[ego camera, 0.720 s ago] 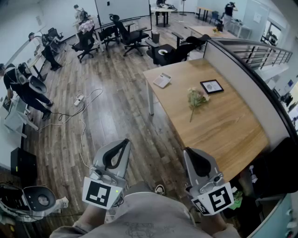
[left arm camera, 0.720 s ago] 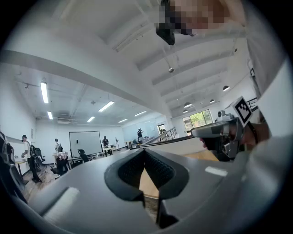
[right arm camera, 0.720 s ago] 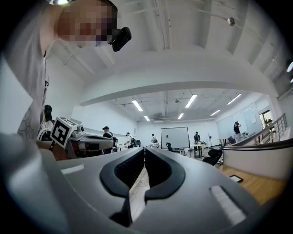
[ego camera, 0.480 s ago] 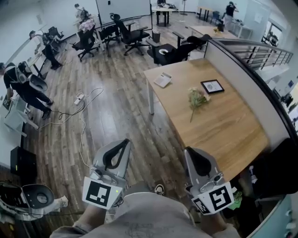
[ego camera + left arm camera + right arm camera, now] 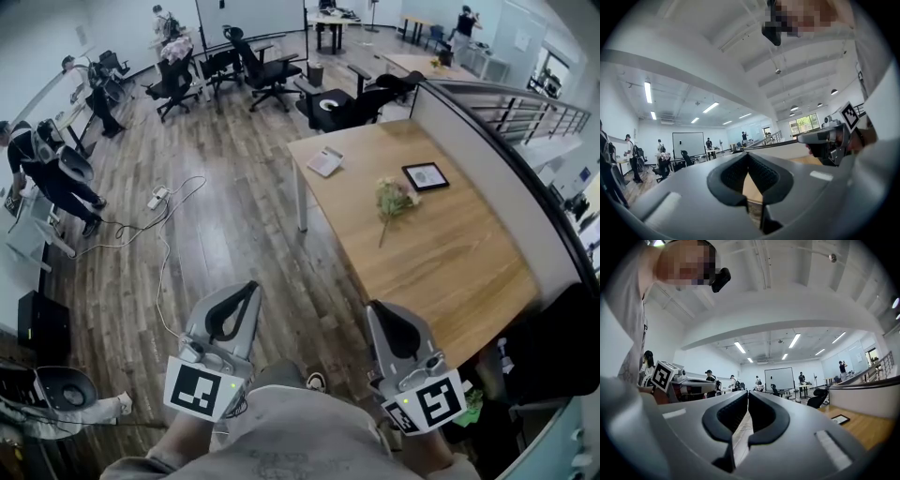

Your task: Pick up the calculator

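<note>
The calculator point(image 5: 326, 161), pale grey, lies flat at the far left corner of the wooden table point(image 5: 441, 262). It is far ahead of both grippers. My left gripper point(image 5: 249, 287) is held level close to the body over the wood floor, its jaws shut with nothing in them point(image 5: 748, 155). My right gripper point(image 5: 376, 308) is level beside it near the table's near end, also shut and empty point(image 5: 747, 392). The calculator does not show in either gripper view.
On the table lie a bunch of flowers point(image 5: 394, 199) and a black-framed tablet point(image 5: 426, 175). A partition point(image 5: 497, 159) runs along the table's right side. Office chairs point(image 5: 267, 70) stand beyond. A power strip with cable point(image 5: 157, 200) lies on the floor; people stand at the left point(image 5: 47, 173).
Both grippers have kept their places. The person at the left has shifted a little; the head view has moved only slightly.
</note>
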{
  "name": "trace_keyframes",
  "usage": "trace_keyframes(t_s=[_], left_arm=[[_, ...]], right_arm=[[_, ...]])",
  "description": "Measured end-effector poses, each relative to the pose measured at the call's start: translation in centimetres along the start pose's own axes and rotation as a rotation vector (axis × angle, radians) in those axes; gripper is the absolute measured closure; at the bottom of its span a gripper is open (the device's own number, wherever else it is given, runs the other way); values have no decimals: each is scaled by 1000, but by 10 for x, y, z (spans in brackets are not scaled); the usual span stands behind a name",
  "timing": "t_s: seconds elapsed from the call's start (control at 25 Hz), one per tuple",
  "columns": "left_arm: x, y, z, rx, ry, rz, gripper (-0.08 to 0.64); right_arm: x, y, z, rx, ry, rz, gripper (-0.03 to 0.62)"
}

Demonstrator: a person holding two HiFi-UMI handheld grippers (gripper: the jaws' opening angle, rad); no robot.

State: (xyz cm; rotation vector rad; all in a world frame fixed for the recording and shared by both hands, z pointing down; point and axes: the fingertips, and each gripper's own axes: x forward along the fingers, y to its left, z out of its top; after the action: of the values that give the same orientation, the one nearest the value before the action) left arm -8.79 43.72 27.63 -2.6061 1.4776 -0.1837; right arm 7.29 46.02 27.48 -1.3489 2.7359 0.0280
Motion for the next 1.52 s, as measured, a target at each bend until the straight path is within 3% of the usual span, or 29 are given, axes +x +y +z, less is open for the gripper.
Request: trace_keyframes(t_s=[0.2, 0.32, 0.4, 1.04, 1.52], left_arm=[[3, -4, -2, -10, 8, 8, 558], [4, 0, -4, -1, 2, 16, 558], [5, 3, -7, 1, 2, 21, 558], [83, 58, -34, -35, 49, 21, 558], [183, 162, -46, -64, 85, -46, 558]], right_arm=[[-4, -13, 7, 95, -67, -8, 564], [1, -18, 2, 142, -74, -18, 461], [7, -20, -3, 137, -62, -18, 428], [92, -70, -43, 165, 37, -25, 430], [228, -125, -77, 172, 188, -101, 430]])
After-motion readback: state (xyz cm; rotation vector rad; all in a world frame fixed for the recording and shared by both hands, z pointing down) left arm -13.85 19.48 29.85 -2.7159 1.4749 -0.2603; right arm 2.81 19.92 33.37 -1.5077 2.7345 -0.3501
